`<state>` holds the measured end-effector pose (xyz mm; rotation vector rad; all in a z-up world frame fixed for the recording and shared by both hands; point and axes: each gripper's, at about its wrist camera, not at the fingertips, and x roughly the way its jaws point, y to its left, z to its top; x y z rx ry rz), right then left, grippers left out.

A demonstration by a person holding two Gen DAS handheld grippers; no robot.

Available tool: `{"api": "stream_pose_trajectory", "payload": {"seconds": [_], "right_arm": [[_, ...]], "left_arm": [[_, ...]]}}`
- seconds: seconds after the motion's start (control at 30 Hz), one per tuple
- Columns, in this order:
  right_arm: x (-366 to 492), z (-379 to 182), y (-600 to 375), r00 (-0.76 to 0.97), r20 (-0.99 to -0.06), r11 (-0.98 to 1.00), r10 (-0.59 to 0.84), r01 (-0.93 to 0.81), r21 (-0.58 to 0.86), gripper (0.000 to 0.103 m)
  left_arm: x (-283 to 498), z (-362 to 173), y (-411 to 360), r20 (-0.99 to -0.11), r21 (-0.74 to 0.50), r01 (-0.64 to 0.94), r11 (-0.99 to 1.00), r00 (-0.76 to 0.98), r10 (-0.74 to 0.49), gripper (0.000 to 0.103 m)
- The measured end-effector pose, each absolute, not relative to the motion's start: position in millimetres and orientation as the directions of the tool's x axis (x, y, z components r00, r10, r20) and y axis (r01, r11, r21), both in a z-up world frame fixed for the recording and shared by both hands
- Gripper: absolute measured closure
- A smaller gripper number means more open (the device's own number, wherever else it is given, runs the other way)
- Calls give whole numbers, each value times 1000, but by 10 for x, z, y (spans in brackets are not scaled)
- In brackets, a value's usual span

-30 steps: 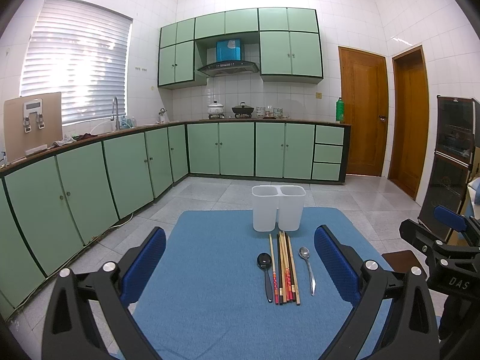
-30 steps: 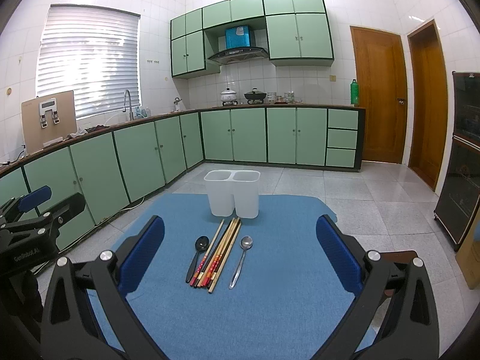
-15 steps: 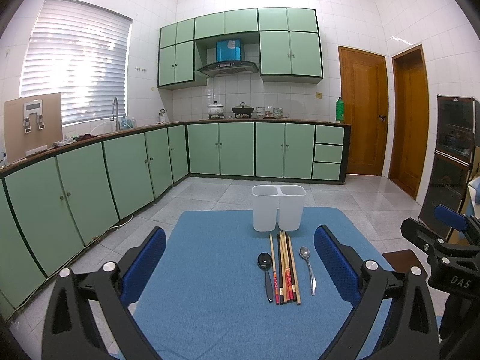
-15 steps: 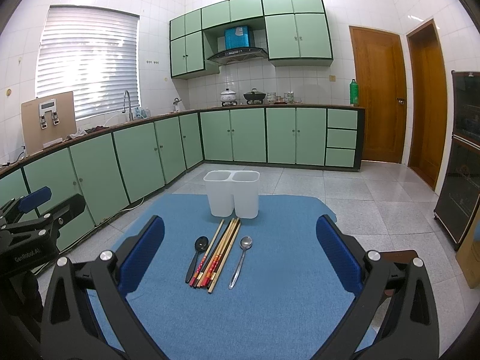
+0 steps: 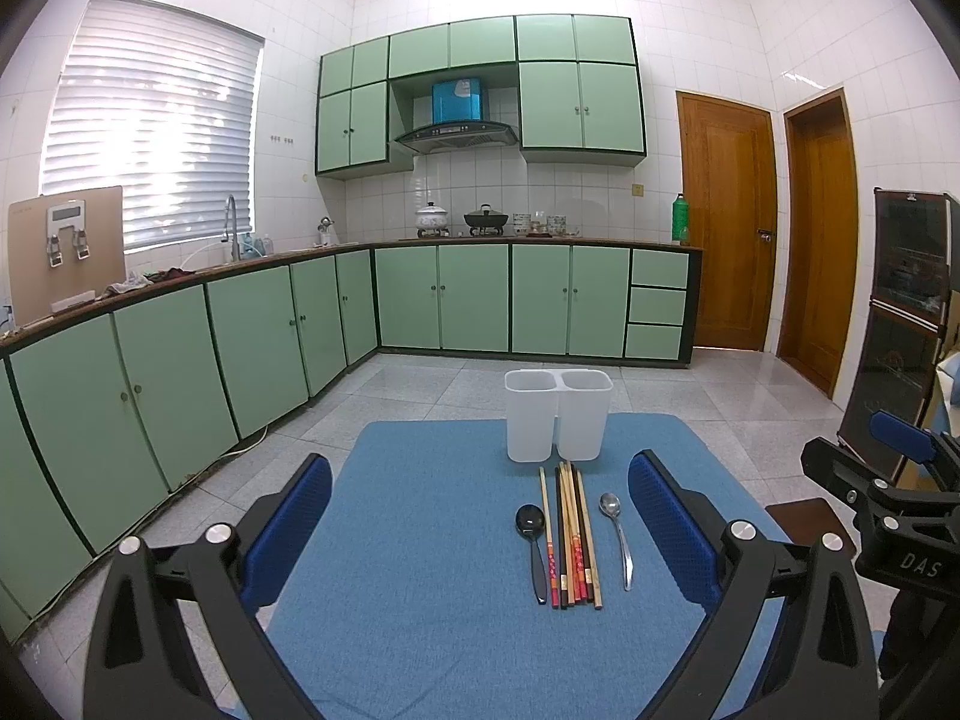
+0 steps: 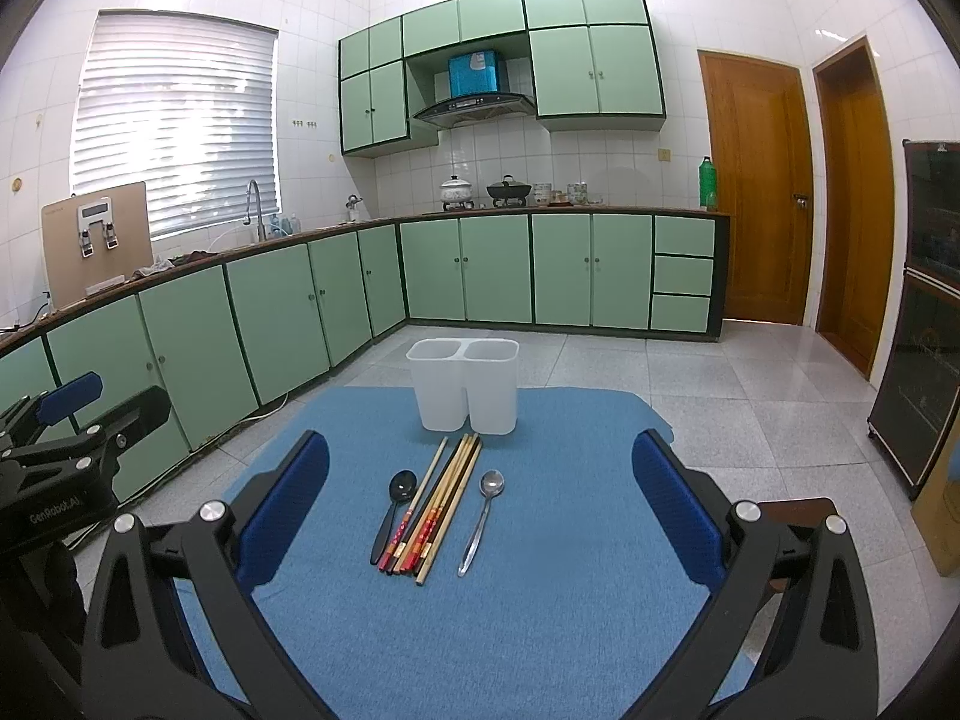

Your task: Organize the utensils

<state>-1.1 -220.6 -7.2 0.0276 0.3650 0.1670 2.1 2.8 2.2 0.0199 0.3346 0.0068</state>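
Note:
A white two-compartment holder (image 5: 558, 414) (image 6: 463, 384) stands empty at the far edge of the blue mat (image 5: 432, 540) (image 6: 570, 540). In front of it lie a black spoon (image 5: 533, 540) (image 6: 393, 507), several chopsticks (image 5: 570, 534) (image 6: 441, 504) in a bundle, and a metal spoon (image 5: 617, 531) (image 6: 482, 519). My left gripper (image 5: 480, 531) hovers open above the near mat, left of the utensils. My right gripper (image 6: 480, 507) also hangs open, with the utensils seen between its blue pads. Neither holds anything.
The mat covers a low table on a tiled kitchen floor. Green cabinets (image 5: 240, 348) run along the left and back walls. A dark glass cabinet (image 6: 930, 372) stands at right. Each gripper shows at the edge of the other's view.

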Motion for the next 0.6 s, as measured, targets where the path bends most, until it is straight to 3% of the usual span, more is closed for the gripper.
{"api": "stream_pose_trajectory", "payload": {"seconds": [0.6], "right_arm": [[3, -95, -2217, 919, -358, 986, 168, -157, 60, 5]], "left_arm": [[19, 11, 19, -328, 22, -4, 1000, 945, 11, 6]]}}
